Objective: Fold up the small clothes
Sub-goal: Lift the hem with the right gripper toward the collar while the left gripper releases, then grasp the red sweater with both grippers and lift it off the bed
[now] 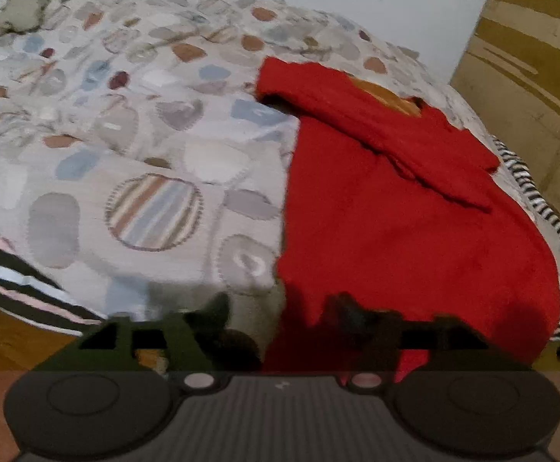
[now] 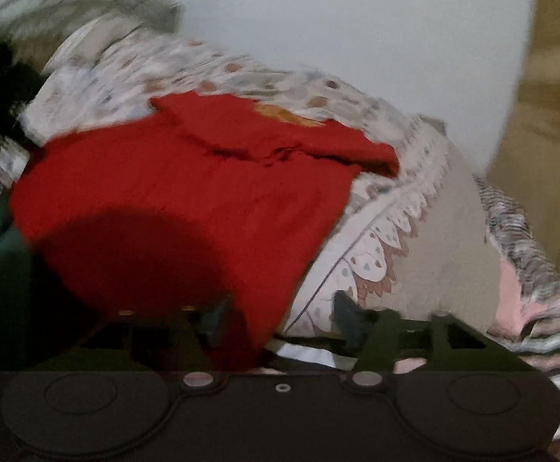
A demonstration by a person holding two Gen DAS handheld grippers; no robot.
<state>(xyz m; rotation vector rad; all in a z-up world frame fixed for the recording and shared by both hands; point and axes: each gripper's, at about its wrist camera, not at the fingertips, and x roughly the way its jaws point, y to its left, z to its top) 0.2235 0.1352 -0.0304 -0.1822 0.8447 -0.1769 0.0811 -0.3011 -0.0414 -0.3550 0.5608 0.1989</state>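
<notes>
Lying on the bed [image 1: 133,123], on its patterned quilt, the red shirt [image 1: 395,208] stretches with its long axis away from both claws: the hem is at the near edge of the bed, and the neck with an orange inner part is at the far end. One sleeve is folded across the upper body, so the far part is already doubled.

The left claw [image 1: 280,308] is spread, and its fingers stand on both sides of the near left corner of the hem. One fingertip is over the quilt and the other is over the red cloth, but the picture is blurred and I cannot tell if they touch the fabric. The right claw [image 2: 280,308] is spread too, and it stands at the near right corner of the red shirt [image 2: 187,200]; its left finger is over the dark shaded cloth and its right finger is over the quilt border.

So both claws are near the hem, each at its own corner, and neither is clearly nearer. In my judgement the coming move depends on this: the shirt lies straight ahead, so the hem corners must be pinched and carried forward along the long axis toward the neck. A risk is that a claw catches the quilt together with the hem.
</notes>
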